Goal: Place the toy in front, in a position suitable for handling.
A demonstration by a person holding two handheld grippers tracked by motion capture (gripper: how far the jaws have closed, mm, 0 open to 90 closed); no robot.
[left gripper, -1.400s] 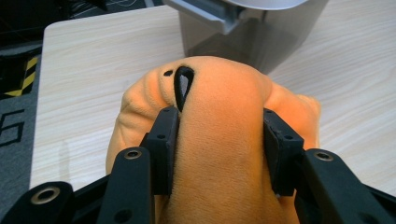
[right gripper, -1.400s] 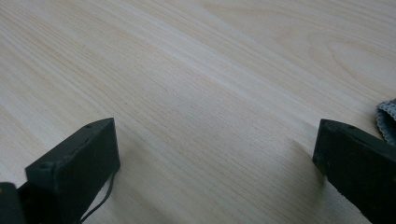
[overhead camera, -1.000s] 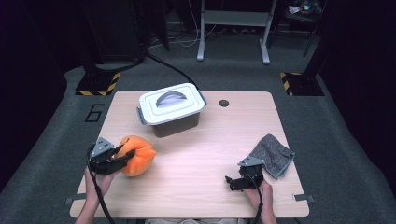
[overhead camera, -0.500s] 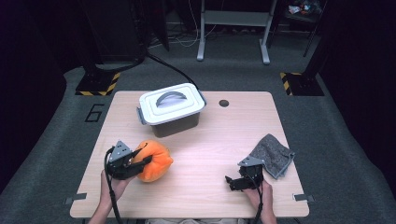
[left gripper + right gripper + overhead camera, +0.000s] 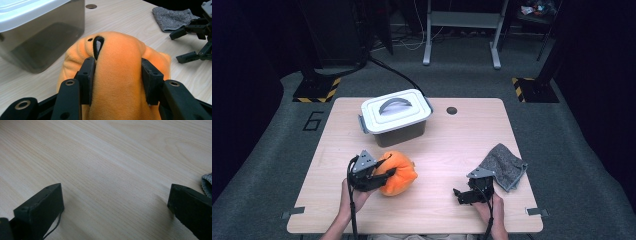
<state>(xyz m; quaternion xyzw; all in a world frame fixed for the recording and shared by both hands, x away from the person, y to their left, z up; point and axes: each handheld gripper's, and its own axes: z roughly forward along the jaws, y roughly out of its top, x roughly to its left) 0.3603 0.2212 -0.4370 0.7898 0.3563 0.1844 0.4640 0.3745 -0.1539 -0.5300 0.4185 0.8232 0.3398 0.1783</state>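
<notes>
Lighting: even overhead light on the pale wooden table (image 5: 447,145), the dark carpeted surroundings dim to near black at the sides; shadows soft and short, lying close under the lidded grey plastic box (image 5: 396,117) and the orange plush toy (image 5: 399,172). High view soft and low in detail, no glare. Gripper views: foreground black jaws slightly blurred, wood grain sharp, mild darkening at the corners.

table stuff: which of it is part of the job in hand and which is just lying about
In the job:
- orange plush toy, squeezed between the jaws of the left gripper
- likely the lidded plastic box just beyond it

Lying about:
- grey cloth near the table's right edge
- right gripper, open, holding nothing
</notes>
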